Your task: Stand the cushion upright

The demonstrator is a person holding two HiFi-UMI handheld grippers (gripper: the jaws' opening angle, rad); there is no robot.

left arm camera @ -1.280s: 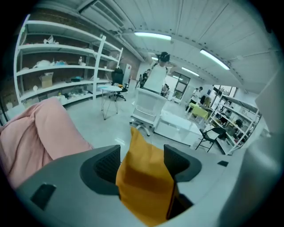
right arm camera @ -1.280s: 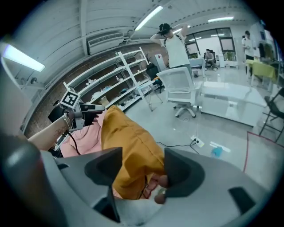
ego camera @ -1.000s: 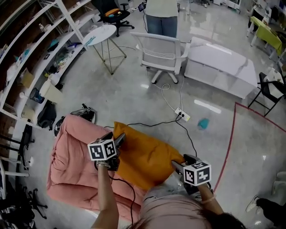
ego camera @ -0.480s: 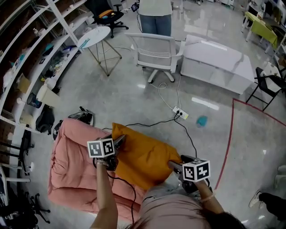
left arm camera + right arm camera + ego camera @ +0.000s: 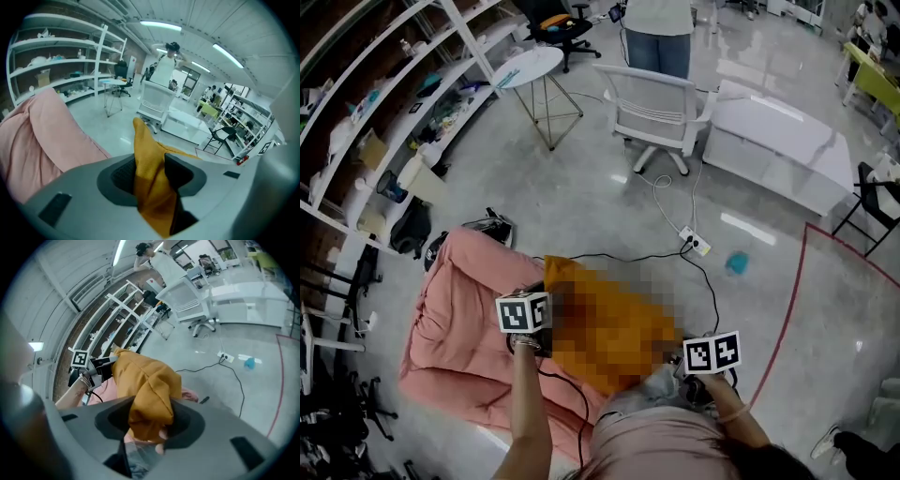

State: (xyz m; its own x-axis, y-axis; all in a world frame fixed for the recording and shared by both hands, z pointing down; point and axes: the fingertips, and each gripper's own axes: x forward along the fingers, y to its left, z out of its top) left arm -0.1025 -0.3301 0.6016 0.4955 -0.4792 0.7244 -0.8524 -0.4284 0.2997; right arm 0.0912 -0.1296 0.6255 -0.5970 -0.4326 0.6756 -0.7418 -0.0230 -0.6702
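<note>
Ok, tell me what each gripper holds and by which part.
Both have just been closing on the orange cushion: left gripper pinches a corner, right gripper pinches bunched fabric at the opposite end.

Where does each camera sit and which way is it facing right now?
Head view: on the person's head, steeply down onto the pink beanbag and floor; both forearms show.
Left gripper view: on the left gripper, along jaws just closing on the orange cushion, toward the white chair.
Right gripper view: on the right gripper, jaws likewise closing on the cushion, facing shelves; left forearm shows.
Shared: both gripper views show cushion and chair.
</note>
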